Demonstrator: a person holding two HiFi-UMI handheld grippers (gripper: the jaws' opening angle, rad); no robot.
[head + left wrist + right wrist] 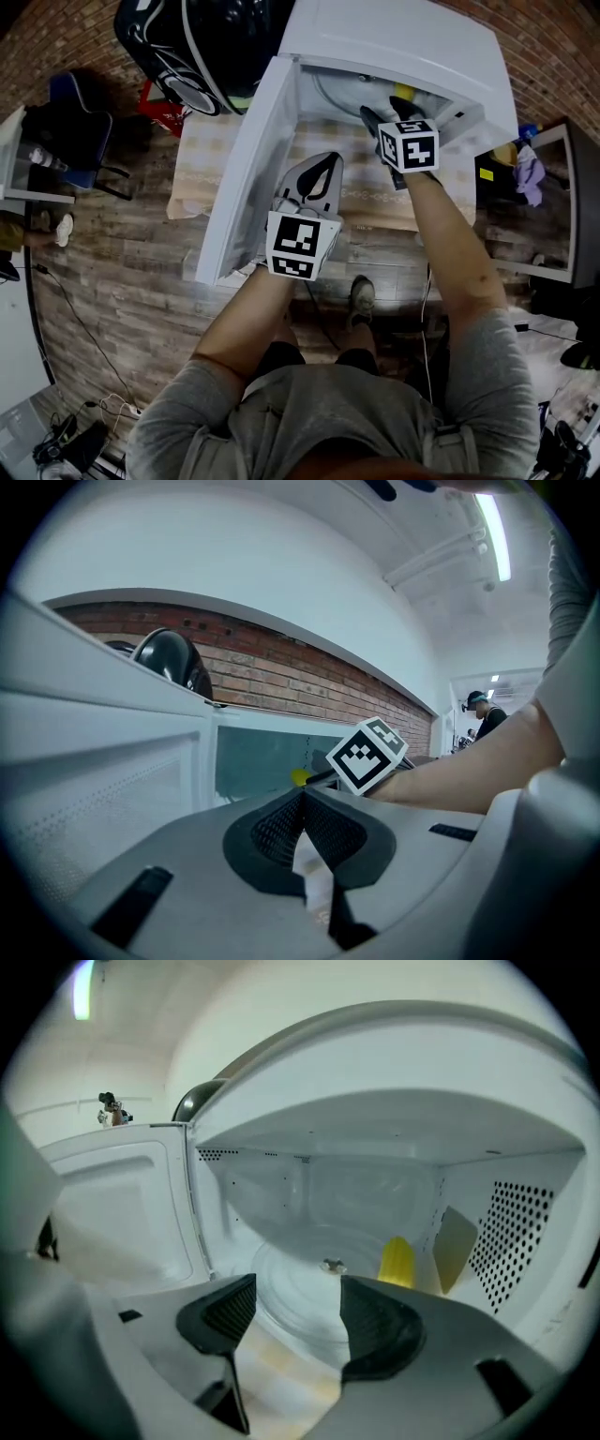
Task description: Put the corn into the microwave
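Note:
The white microwave (403, 42) stands with its door (246, 173) swung out to the left. A yellow corn cob (397, 1262) stands inside on the right part of the glass turntable (291, 1283), near the perforated right wall. My right gripper (296, 1290) is at the oven's mouth, open and empty, with the corn just beyond its right finger. From the head view the right gripper (386, 111) reaches into the opening. My left gripper (322, 169) hangs in front of the oven beside the door, shut on nothing; its pads (302, 799) meet.
The microwave sits on a small table with a checked cloth (202, 155). A black helmet-like object (197, 42) lies behind it at the left. A chair (80, 122) stands at the left, a shelf with clutter (530, 173) at the right. The person's shoe (361, 295) is below the table edge.

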